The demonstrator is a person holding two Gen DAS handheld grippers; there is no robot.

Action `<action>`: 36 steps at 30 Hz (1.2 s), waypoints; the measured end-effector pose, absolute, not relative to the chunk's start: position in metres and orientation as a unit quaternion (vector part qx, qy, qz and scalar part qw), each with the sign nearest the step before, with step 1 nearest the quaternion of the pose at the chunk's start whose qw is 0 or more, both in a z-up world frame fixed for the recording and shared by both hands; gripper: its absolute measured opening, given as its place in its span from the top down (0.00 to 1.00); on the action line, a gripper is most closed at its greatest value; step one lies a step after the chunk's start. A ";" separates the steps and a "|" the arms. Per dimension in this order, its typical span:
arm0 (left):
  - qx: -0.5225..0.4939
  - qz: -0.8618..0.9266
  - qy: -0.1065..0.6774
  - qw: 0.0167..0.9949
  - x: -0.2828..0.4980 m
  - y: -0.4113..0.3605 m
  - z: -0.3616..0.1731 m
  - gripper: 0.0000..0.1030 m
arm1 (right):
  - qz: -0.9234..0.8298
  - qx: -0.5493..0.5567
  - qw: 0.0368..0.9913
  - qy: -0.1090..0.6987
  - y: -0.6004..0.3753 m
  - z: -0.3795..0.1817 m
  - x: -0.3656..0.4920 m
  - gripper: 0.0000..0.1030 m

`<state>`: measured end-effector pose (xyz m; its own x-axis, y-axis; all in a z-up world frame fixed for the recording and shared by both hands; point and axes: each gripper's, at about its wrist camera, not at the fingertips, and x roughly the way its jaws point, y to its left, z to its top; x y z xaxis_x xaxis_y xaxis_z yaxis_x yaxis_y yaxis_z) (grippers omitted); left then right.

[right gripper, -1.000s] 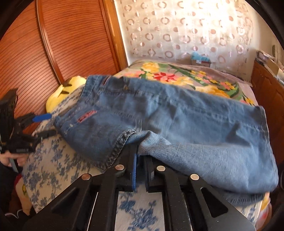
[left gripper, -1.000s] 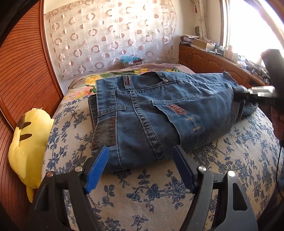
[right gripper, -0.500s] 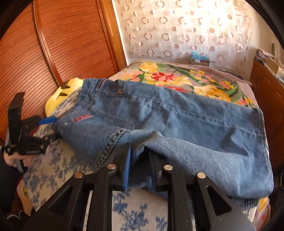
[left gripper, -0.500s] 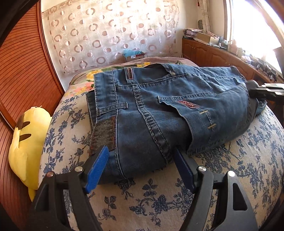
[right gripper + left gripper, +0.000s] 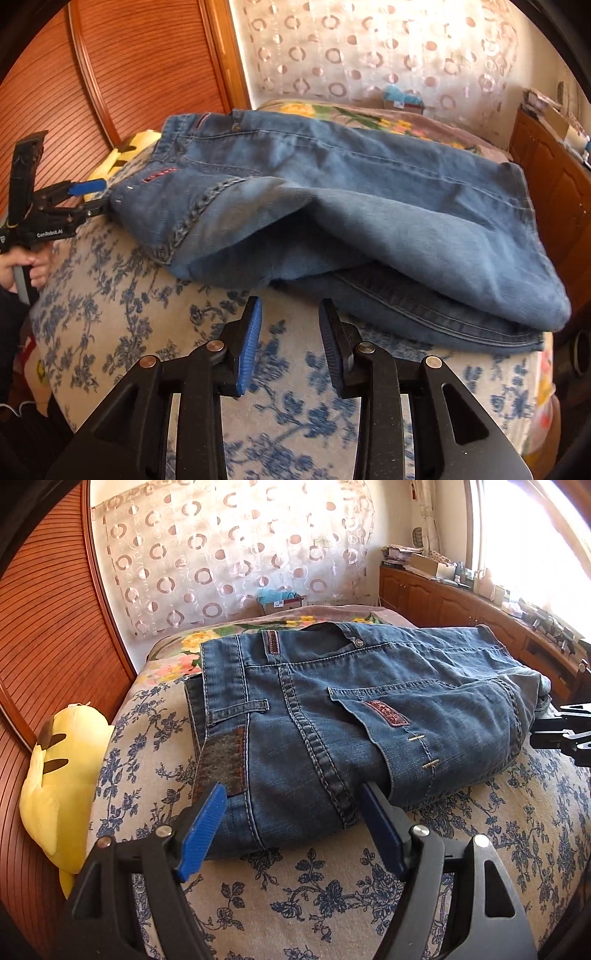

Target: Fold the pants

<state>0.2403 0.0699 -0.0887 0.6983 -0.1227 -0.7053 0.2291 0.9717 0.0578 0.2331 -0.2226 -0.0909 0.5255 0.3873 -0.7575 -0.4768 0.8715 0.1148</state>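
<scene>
Blue jeans point(image 5: 351, 709) lie folded in a thick stack on the bed, waistband toward the far side. In the right wrist view the jeans point(image 5: 351, 206) show their folded legs and hem. My left gripper point(image 5: 293, 812) is open, its blue pads on either side of the near edge of the jeans, low over the bed. My right gripper point(image 5: 290, 328) is open and empty, just in front of the fold of the legs, touching nothing. The left gripper also shows in the right wrist view point(image 5: 92, 201) at the jeans' left end.
The bed has a blue floral cover point(image 5: 332, 897) and a bright flowered blanket point(image 5: 369, 118) behind. A yellow plush toy point(image 5: 62, 771) lies at the left by the wooden headboard point(image 5: 48, 627). Wooden cabinets point(image 5: 461, 605) with clutter run along the right under the window.
My right gripper has let go of the denim, opened and drawn back from the fold. My left gripper has moved forward, so its open pads now flank the jeans' near edge.
</scene>
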 end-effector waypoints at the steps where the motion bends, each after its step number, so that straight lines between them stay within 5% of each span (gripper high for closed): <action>1: 0.071 -0.095 0.376 0.919 0.239 0.070 -0.088 0.28 | 0.251 -0.051 0.872 0.417 -0.221 -0.091 0.233 0.69; 7: 0.071 -0.092 0.377 0.919 0.238 0.072 -0.088 0.28 | 0.263 -0.043 0.870 0.414 -0.205 -0.093 0.243 0.68; 8: 0.070 -0.091 0.377 0.919 0.237 0.073 -0.088 0.28 | 0.266 -0.039 0.869 0.415 -0.204 -0.094 0.245 0.71; 10: 0.068 -0.090 0.378 0.919 0.237 0.075 -0.088 0.28 | 0.278 -0.032 0.867 0.413 -0.205 -0.092 0.243 0.96; 15: 0.069 -0.086 0.381 0.918 0.239 0.078 -0.090 0.28 | 0.303 -0.022 0.874 0.380 -0.213 -0.065 0.225 1.00; 29: 0.047 -0.067 0.374 0.924 0.226 0.108 -0.088 0.28 | 0.276 -0.045 0.886 0.371 -0.206 -0.059 0.214 1.00; 34: 0.027 -0.054 0.382 0.922 0.227 0.131 -0.093 0.28 | 0.266 -0.042 0.883 0.385 -0.206 -0.073 0.217 0.89; 36: 0.019 -0.060 0.389 0.919 0.230 0.134 -0.096 0.36 | 0.261 -0.041 0.882 0.390 -0.204 -0.079 0.220 0.78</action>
<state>0.2296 0.1341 -0.0960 0.6908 -0.0950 -0.7168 0.1243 0.9922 -0.0117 0.2196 -0.2042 -0.0790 0.5588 0.4287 -0.7099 -0.4934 0.8599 0.1309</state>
